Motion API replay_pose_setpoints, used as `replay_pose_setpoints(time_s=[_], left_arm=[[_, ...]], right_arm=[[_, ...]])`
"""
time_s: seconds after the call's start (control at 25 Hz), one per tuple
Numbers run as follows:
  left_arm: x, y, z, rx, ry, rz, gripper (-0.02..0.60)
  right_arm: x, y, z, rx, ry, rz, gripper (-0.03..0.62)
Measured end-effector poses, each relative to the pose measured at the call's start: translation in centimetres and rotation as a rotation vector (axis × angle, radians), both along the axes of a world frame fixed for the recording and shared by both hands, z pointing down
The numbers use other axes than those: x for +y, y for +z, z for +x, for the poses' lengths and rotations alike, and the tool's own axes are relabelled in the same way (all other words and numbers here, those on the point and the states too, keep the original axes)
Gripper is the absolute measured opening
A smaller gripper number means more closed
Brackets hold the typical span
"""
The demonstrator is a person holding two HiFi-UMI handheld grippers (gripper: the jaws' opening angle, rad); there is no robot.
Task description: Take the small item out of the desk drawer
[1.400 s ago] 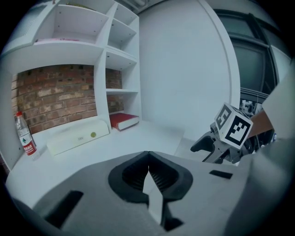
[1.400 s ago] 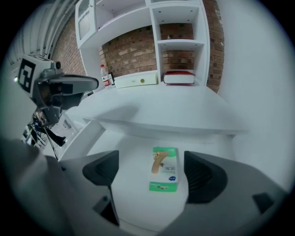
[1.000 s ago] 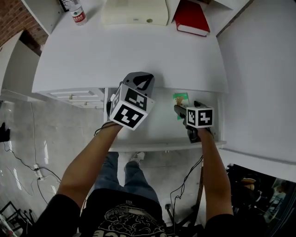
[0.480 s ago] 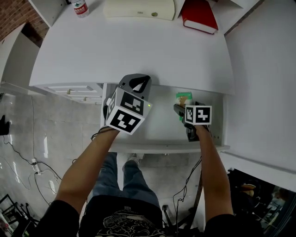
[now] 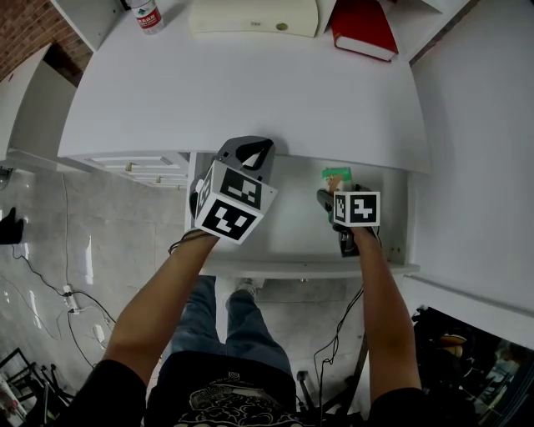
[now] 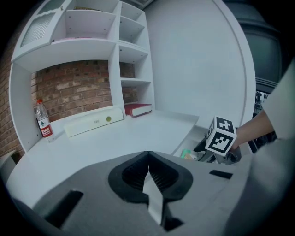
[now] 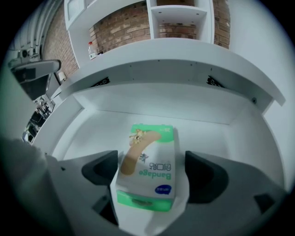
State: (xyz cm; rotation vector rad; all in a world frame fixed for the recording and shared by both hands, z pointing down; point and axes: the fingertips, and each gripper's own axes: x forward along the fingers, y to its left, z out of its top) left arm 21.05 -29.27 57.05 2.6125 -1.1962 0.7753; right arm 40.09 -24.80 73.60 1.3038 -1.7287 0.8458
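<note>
Bandage box (image 7: 150,166) lies flat on the floor of the open drawer (image 7: 92,133), near its right wall. The right gripper (image 7: 153,173) has its jaws wide apart around it, not yet closed on it. The box sits closer to the left jaw, so I think that closing could push or turn it before both jaws meet it. Too strong a squeeze may also dent the thin carton.

The tabletop (image 5: 250,92) hangs over the far part of the drawer, so a steep lift could knock against its edge.

The left gripper (image 6: 147,177) hovers with jaws together, empty. A water bottle (image 5: 148,14), a cream case (image 5: 250,17) and a red book (image 5: 365,29) stand far away and block nothing.
</note>
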Motion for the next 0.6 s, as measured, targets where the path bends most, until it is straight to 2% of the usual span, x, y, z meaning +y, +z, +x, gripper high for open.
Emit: replay_pose_setpoints(time_s=[0.2, 0.32, 0.6], left_arm=[[0.0, -0.2, 0.2, -0.014, 0.008, 0.004, 0.008], [0.2, -0.4, 0.3, -0.021, 0.013, 0.003, 0.008], [0.7, -1.7, 0.0, -0.038, 0.022, 0.003, 0.008]], right_arm=[[0.1, -0.1, 0.0, -0.005, 0.002, 0.007, 0.433], [0.4, -0.3, 0.0, -0.004, 0.002, -0.001, 0.359], [1.4, -0.7, 0.1, -0.012, 0.023, -0.012, 0.351]])
